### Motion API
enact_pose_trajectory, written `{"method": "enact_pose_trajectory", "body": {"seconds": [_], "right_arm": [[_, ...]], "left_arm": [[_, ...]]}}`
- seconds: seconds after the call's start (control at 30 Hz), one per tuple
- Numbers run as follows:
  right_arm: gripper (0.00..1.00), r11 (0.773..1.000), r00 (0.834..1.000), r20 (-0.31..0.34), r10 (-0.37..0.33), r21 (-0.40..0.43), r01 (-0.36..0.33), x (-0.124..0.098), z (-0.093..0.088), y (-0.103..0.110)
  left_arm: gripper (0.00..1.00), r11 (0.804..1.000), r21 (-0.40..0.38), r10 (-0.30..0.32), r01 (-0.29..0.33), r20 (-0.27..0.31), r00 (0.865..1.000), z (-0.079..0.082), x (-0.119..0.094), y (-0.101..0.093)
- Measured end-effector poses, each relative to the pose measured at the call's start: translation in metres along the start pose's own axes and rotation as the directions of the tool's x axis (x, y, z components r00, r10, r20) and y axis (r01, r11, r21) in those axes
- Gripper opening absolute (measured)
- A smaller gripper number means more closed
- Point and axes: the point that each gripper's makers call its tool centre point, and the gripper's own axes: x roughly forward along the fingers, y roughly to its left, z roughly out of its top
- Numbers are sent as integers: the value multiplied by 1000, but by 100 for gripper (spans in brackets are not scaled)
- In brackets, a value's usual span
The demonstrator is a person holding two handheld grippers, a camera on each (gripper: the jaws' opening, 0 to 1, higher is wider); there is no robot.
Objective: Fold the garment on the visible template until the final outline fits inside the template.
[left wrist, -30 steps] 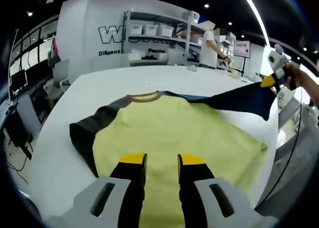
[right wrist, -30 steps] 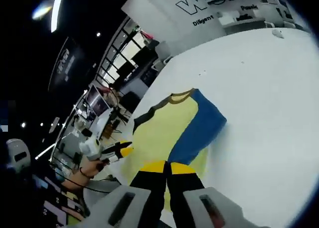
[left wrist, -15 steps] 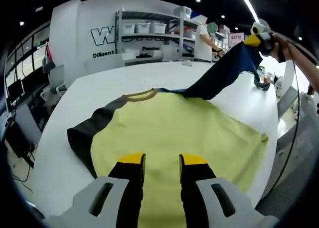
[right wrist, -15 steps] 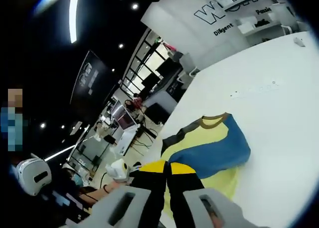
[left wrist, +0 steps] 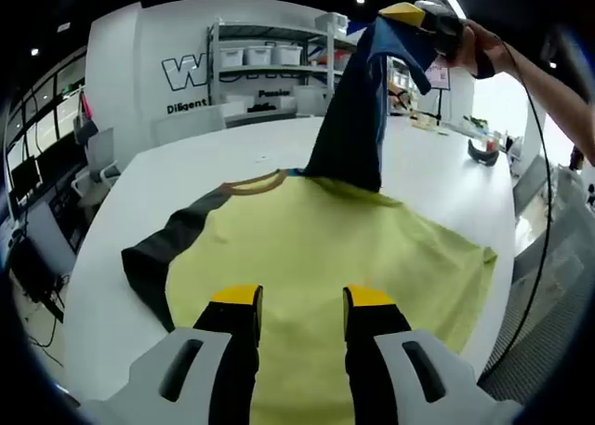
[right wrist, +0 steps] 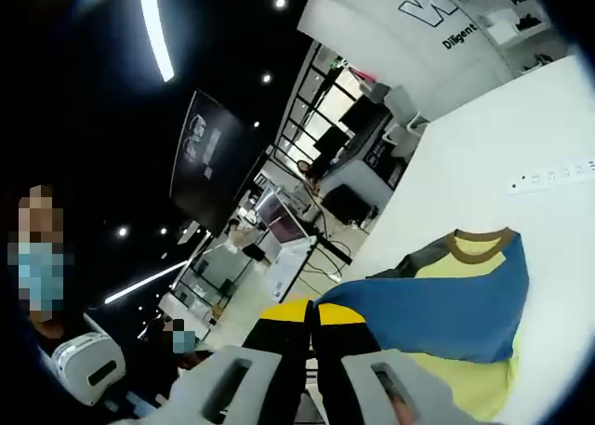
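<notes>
In the left gripper view, the garment (left wrist: 325, 248) lies spread on the white surface (left wrist: 223, 151), its yellow body running from under the fingers away toward a tan collar (left wrist: 256, 180) beyond them. The left gripper (left wrist: 302, 299) hovers over the near part of the yellow cloth with its yellow-tipped fingers (left wrist: 234, 297) apart and nothing between them. A dark grey sleeve (left wrist: 163, 253) lies flat out beyond the left finger. Farther off, to the upper right of the fingers, the blue sleeve (left wrist: 358, 109) is lifted well clear of the surface, hanging from the right gripper (left wrist: 406, 13), which a hand (left wrist: 469, 46) holds.

In the right gripper view, the right gripper (right wrist: 311, 310) has its fingers (right wrist: 284, 312) closed together on the end of the blue sleeve (right wrist: 437, 299), which stretches from the fingertips off to the right toward the collar (right wrist: 479, 245), with yellow cloth (right wrist: 469, 378) below it.
</notes>
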Motion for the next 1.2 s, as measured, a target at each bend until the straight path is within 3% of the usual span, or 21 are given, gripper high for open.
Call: {"method": "enact_pose_trajectory", "body": {"seconds": [0.23, 0.3, 0.43, 0.6, 0.8, 0.97, 1.2], "right_arm": [[0, 999, 999, -38, 29, 14, -28, 44, 5, -3], [0, 996, 999, -32, -39, 76, 42, 58, 10, -15], [0, 999, 998, -52, -32, 22, 33, 73, 16, -20], [0, 1000, 992, -123, -28, 12, 29, 90, 2, -25], [0, 996, 983, -177, -57, 55, 67, 108, -22, -43], [0, 991, 980, -189, -62, 108, 84, 124, -41, -51], [0, 972, 982, -152, -110, 188, 138, 139, -56, -61]], "left_arm": [[31, 1000, -13, 5, -5, 2, 1000, 1, -1, 1], [31, 1000, -14, 6, -6, 2, 1000, 0, 0, 2], [29, 999, -1, 34, -34, 9, 999, 2, -2, 8], [30, 999, -24, 36, -36, 10, 999, 3, -1, 9], [29, 993, 25, 111, -114, 90, 990, 24, -4, 22], [28, 983, 47, 165, -175, 170, 972, 43, -9, 31], [28, 980, 44, 182, -196, 218, 959, 55, -9, 30]]}}
